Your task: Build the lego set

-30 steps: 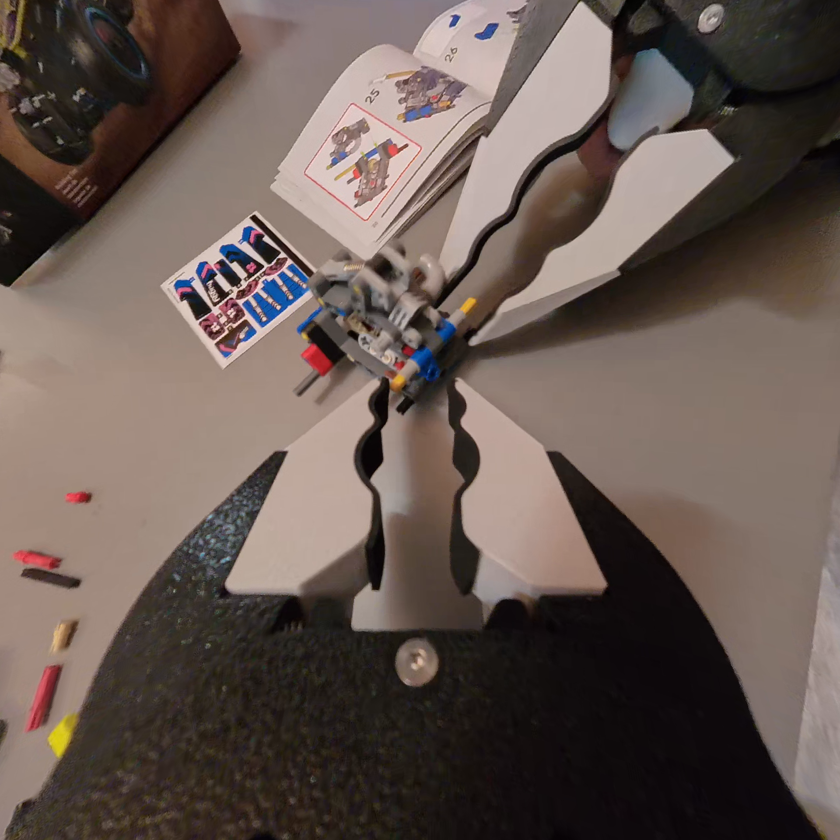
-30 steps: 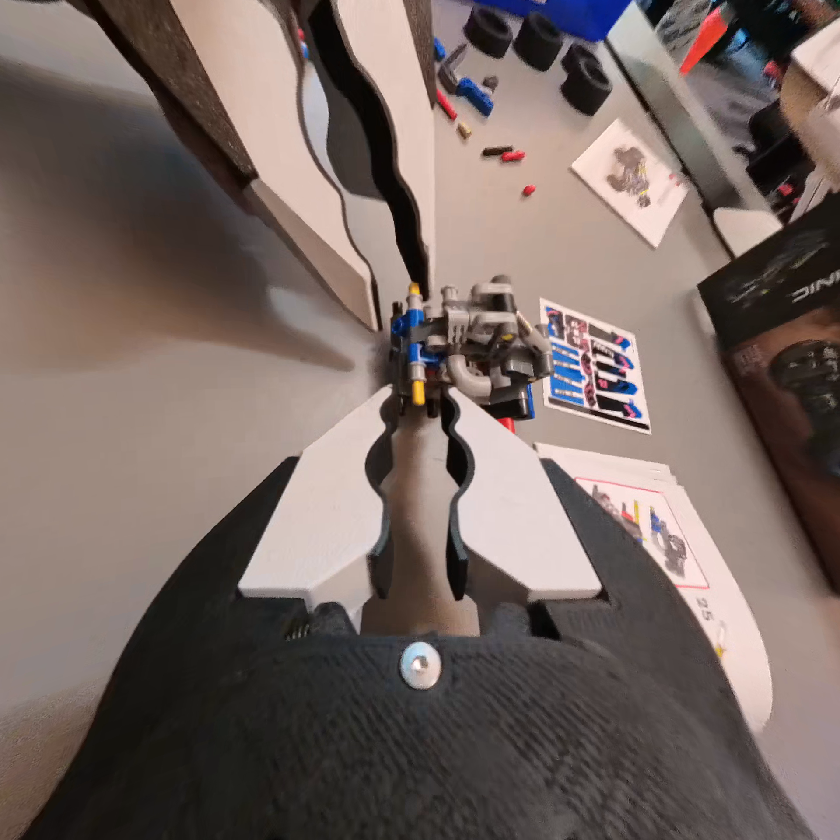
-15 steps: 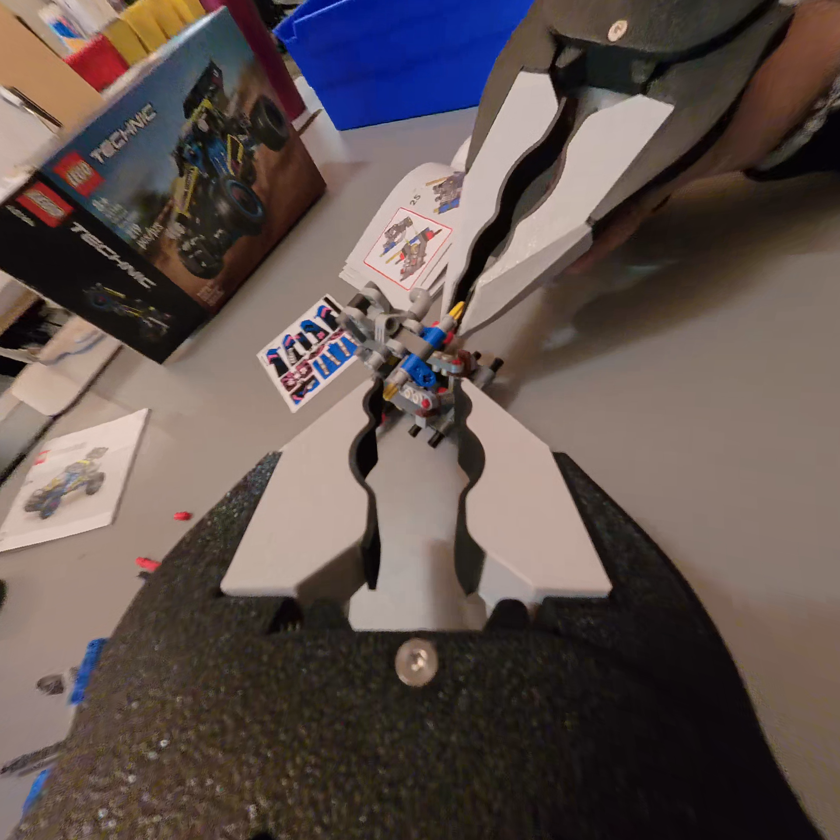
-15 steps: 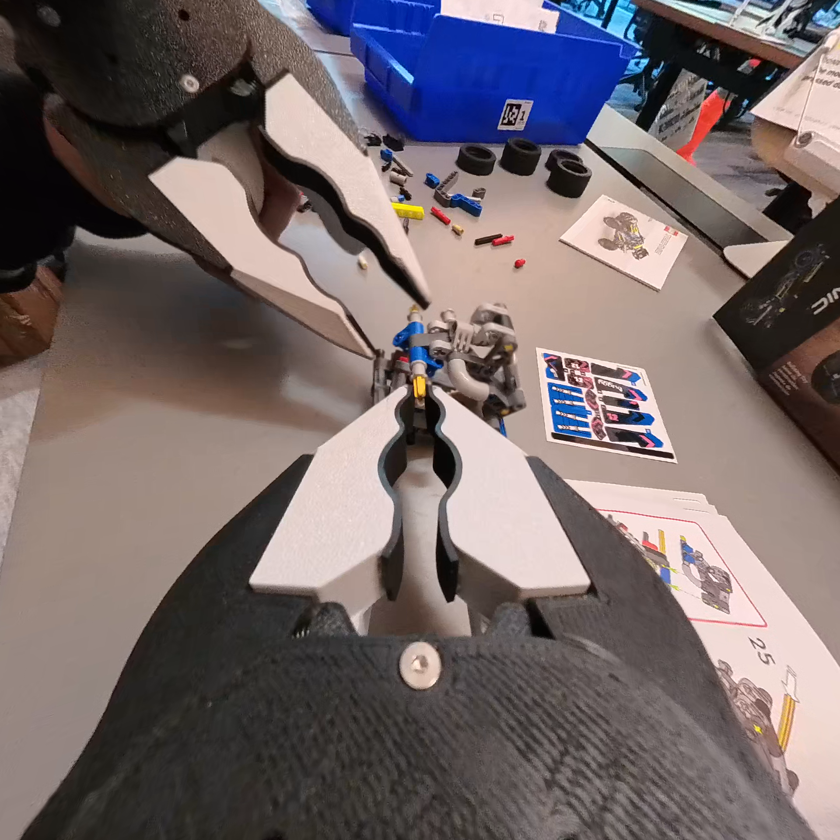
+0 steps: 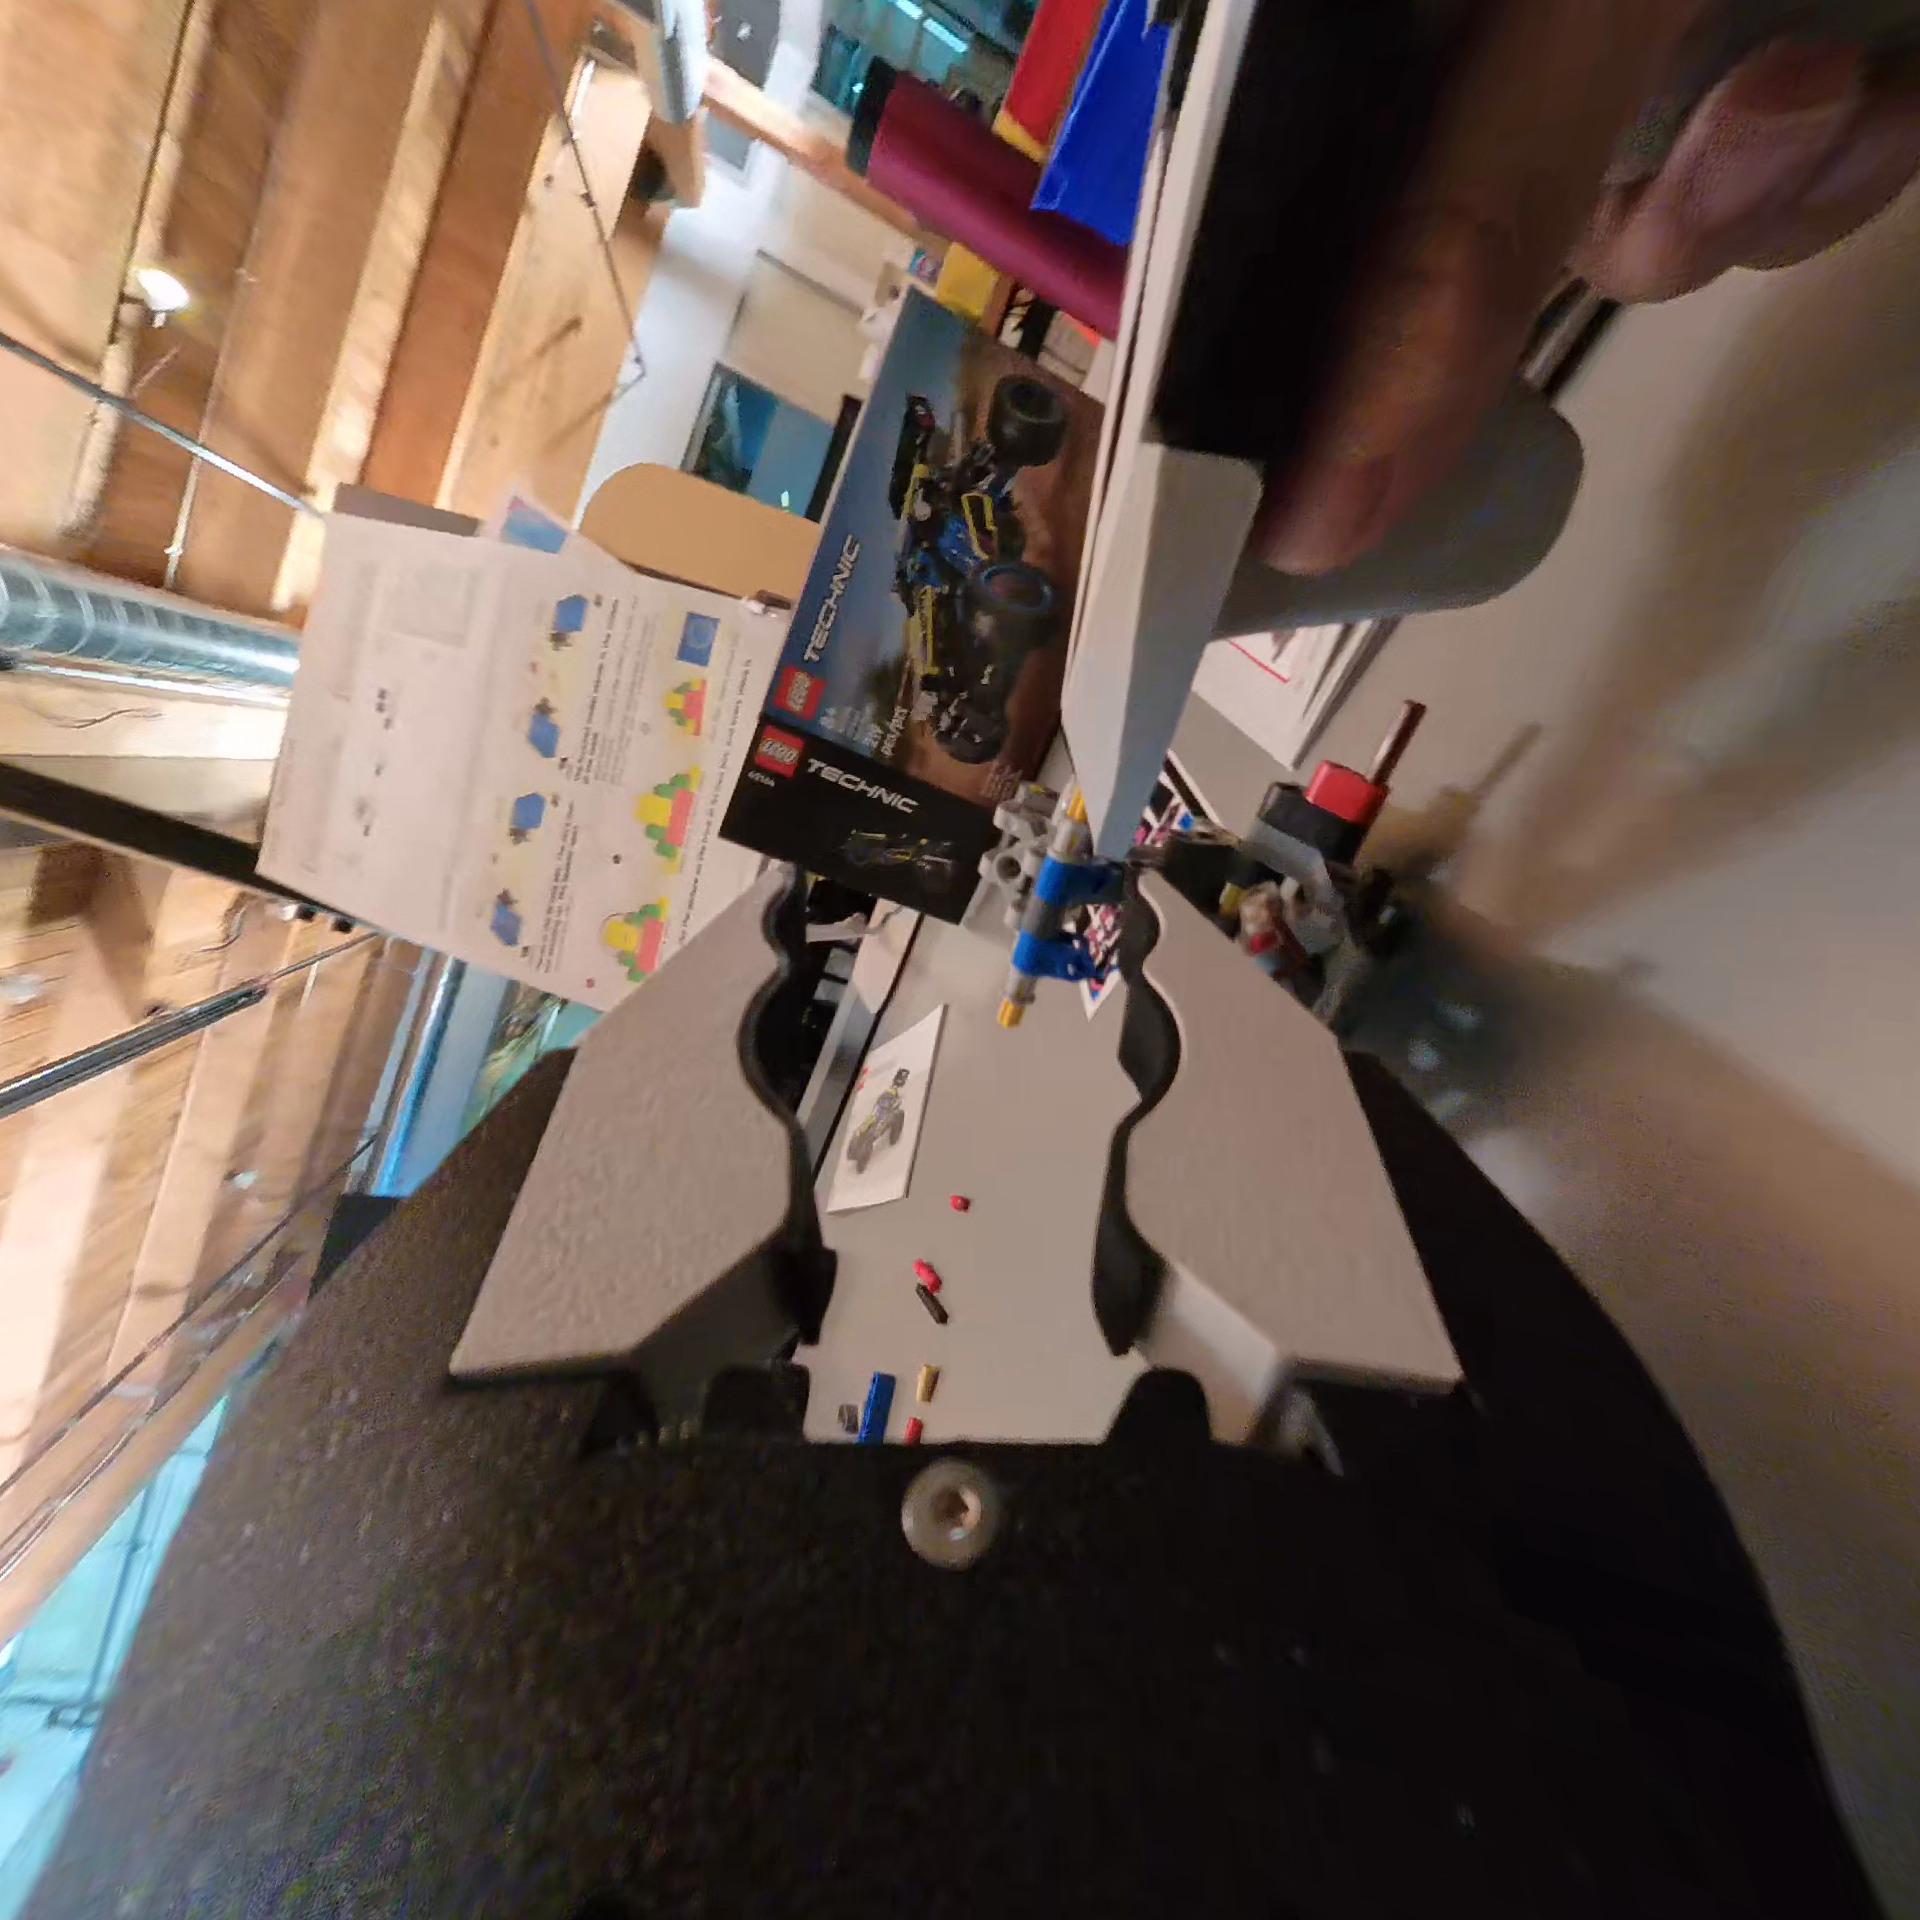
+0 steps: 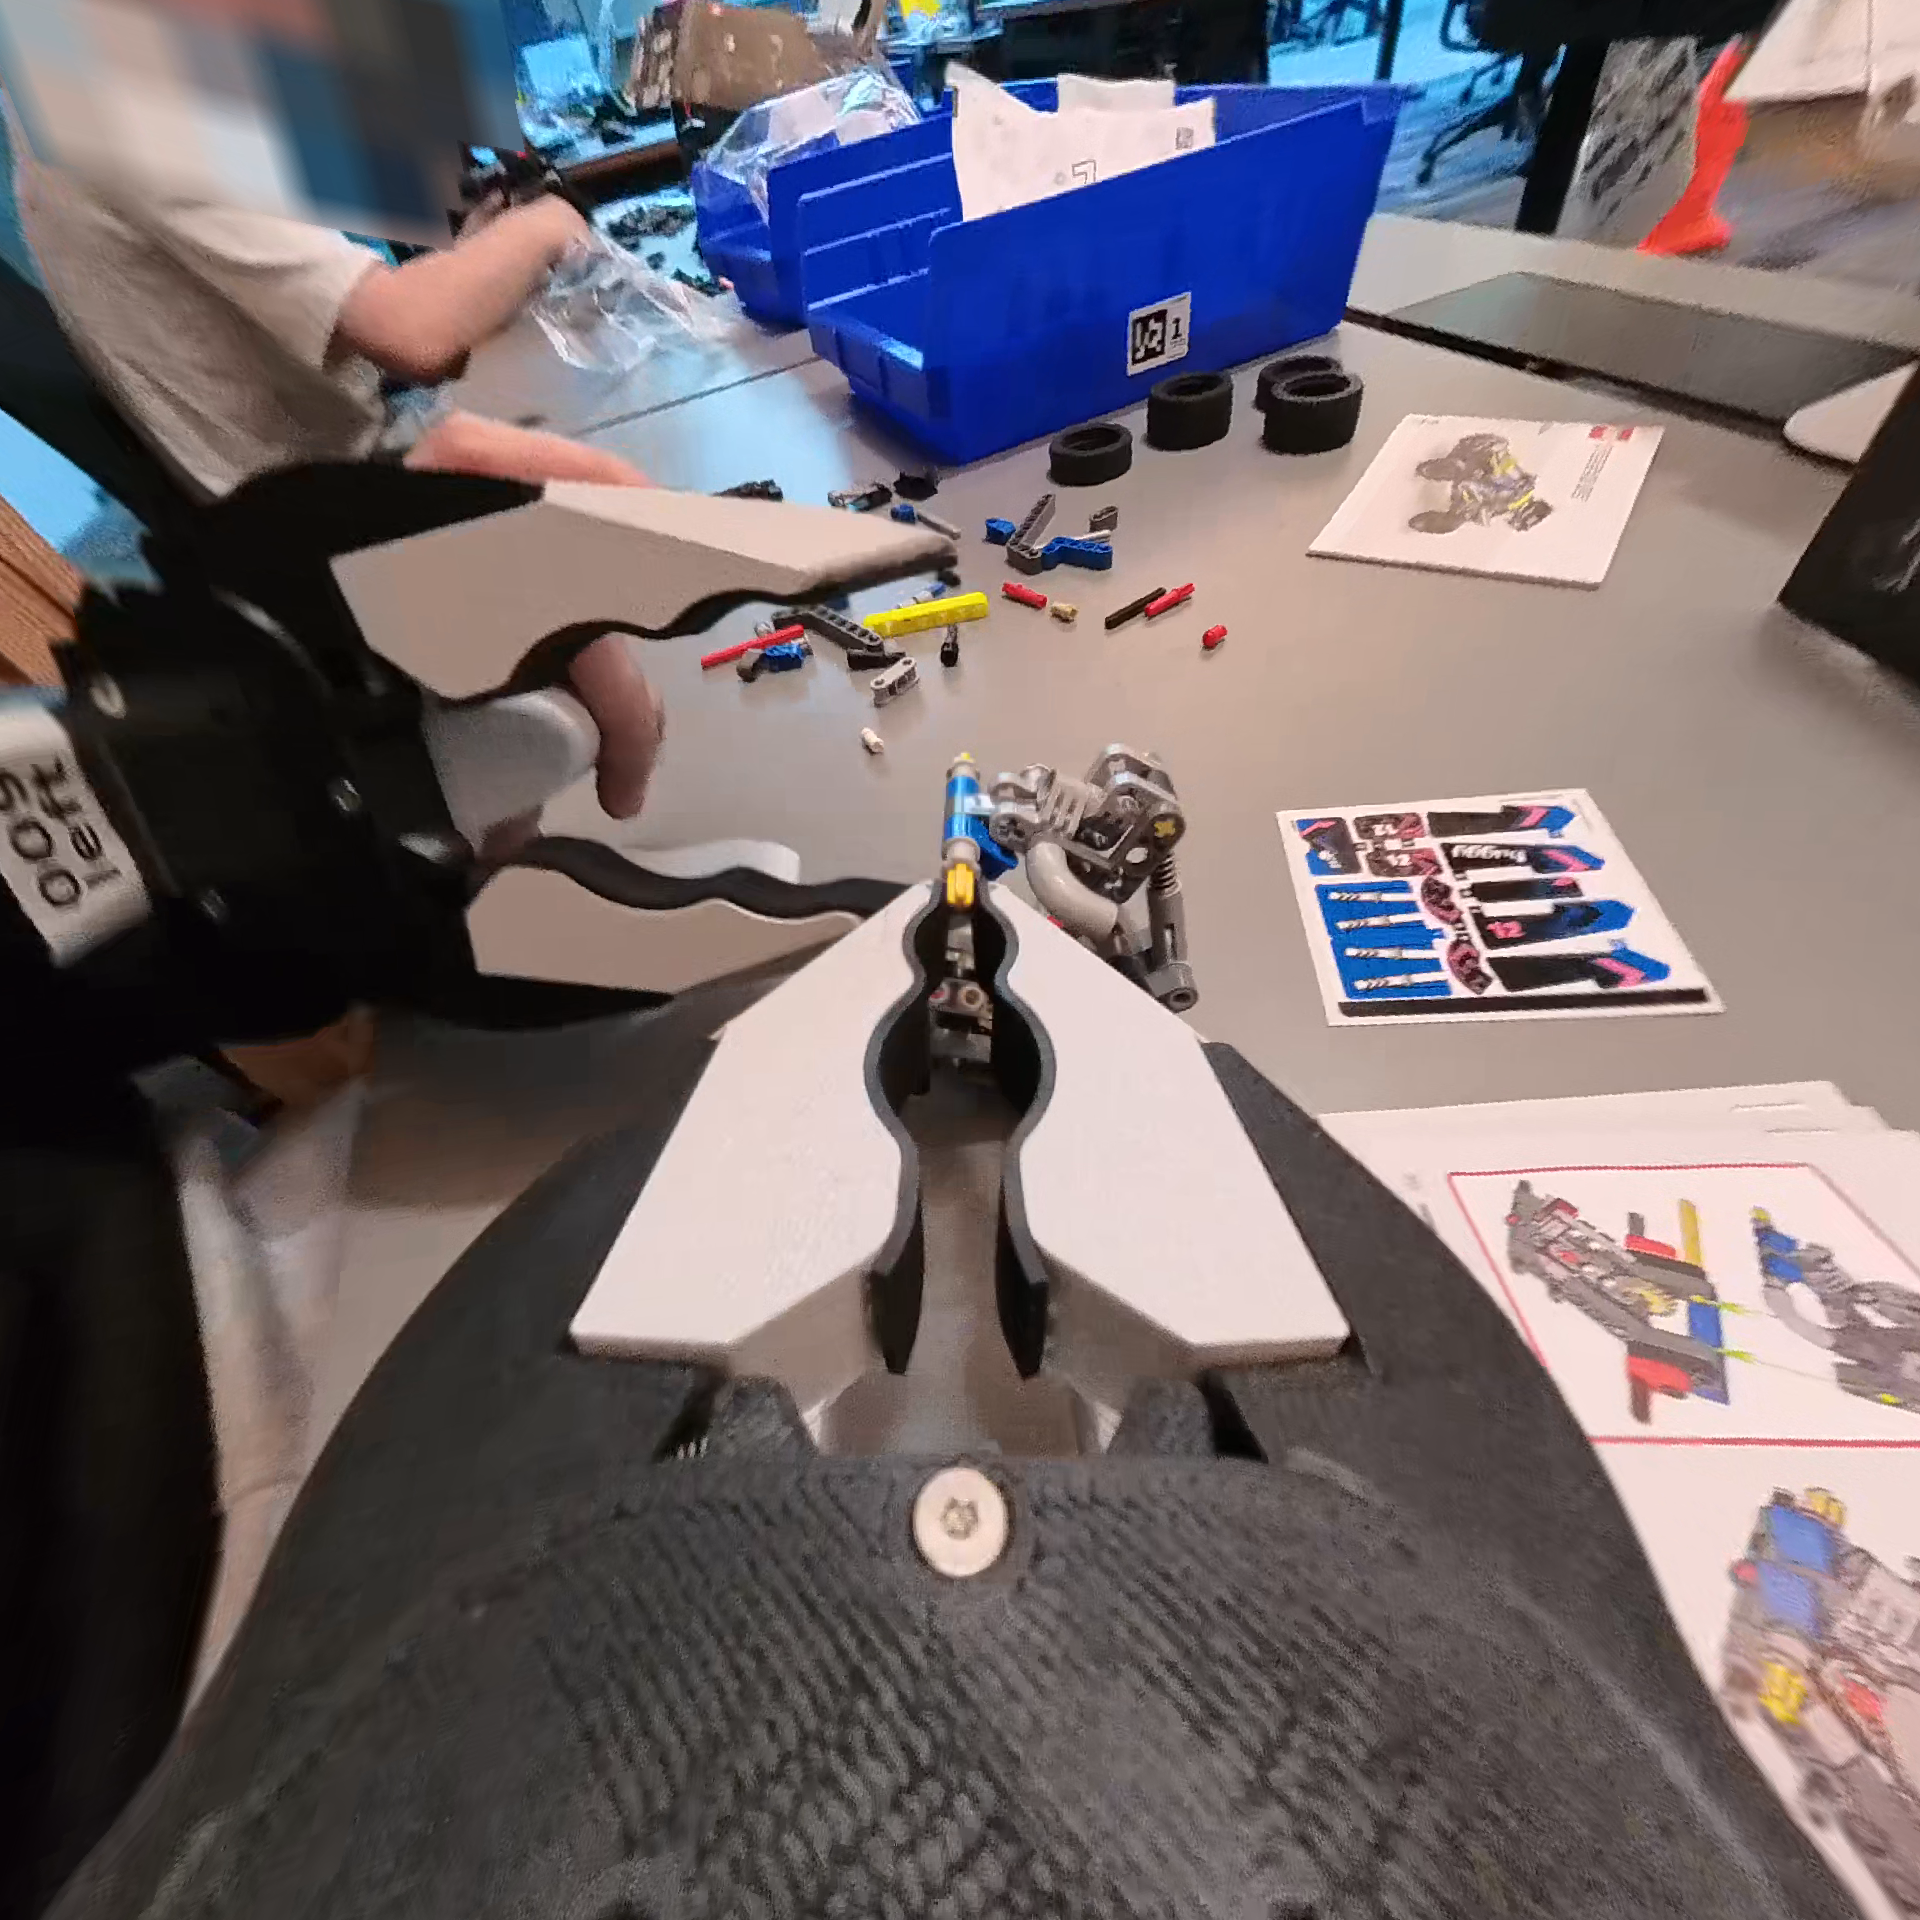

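The part-built lego assembly is grey with a blue and yellow shock absorber. My right gripper is shut on its near end, just over the grey table. My left gripper is at the left, rolled on its side, jaws wide apart, with one finger above and one beside the assembly. In the left wrist view my left gripper is open, the shock absorber stands between its tips untouched, and the right gripper's finger comes down onto it.
Loose lego parts and three black tyres lie behind the assembly, before a blue bin. A sticker sheet, a leaflet and the open instruction booklet lie right. The set's box stands beyond. A person works at back left. Both grippers' tips are close together, under 4 cm apart.
My left gripper has let go of the assembly, opened wide and rolled onto its side. My right gripper has closed tighter on the assembly and levelled out.
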A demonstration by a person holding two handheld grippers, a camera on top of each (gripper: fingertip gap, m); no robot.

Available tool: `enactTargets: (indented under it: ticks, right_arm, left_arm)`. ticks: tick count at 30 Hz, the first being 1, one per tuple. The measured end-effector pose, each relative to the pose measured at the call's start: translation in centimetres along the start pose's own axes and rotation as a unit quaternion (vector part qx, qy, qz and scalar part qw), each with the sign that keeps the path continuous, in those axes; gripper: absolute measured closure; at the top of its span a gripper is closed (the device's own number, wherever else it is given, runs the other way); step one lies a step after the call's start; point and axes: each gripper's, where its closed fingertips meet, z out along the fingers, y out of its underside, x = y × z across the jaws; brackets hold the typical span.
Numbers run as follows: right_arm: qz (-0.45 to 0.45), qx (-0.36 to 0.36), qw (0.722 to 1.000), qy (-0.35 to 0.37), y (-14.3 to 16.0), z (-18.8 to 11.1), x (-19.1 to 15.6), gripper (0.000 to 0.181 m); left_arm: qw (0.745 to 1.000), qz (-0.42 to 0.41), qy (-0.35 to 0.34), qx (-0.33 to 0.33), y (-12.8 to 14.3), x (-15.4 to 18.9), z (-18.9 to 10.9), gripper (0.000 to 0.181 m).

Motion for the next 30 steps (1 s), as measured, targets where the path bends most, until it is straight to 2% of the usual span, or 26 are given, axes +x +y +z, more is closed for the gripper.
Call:
enactTargets:
  ticks: [7, 14, 19, 23, 26, 30]
  right_arm:
    - [0.101, 0.022, 0.994, -0.045, -0.1, 0.0, -0.2, 0.18]
    - [0.074, 0.026, 0.997, -0.025, -0.1, 0.0, -0.2, 0.18]
    - [0.051, 0.01, 0.998, -0.018, 0.3, 0.2, -0.5, 0.18]
    - [0.052, 0.012, 0.998, -0.016, 0.2, 0.2, -0.4, 0.18]
    - [0.056, 0.006, 0.998, -0.009, 0.5, 0.2, -0.2, 0.18]
    - [0.08, 0.015, 0.997, -0.016, 0.2, 0.2, -0.1, 0.18]
  left_arm:
    - [0.999, -0.015, -0.015, -0.024, -0.4, 0.3, 1.2, 0.119]
    - [0.998, -0.028, -0.032, -0.051, 0.7, 0.0, 0.4, 0.122]
    - [0.994, -0.079, -0.027, -0.072, 2.1, -0.5, -0.8, 0.125]
    - [0.99, -0.114, 0.046, -0.068, 1.9, 1.4, -1.7, 0.137]
    - [0.96, -0.247, 0.108, -0.07, 1.8, 1.9, -2.9, 0.153]
    - [0.87, -0.444, 0.191, -0.093, 1.8, 2.6, -3.6, 0.152]
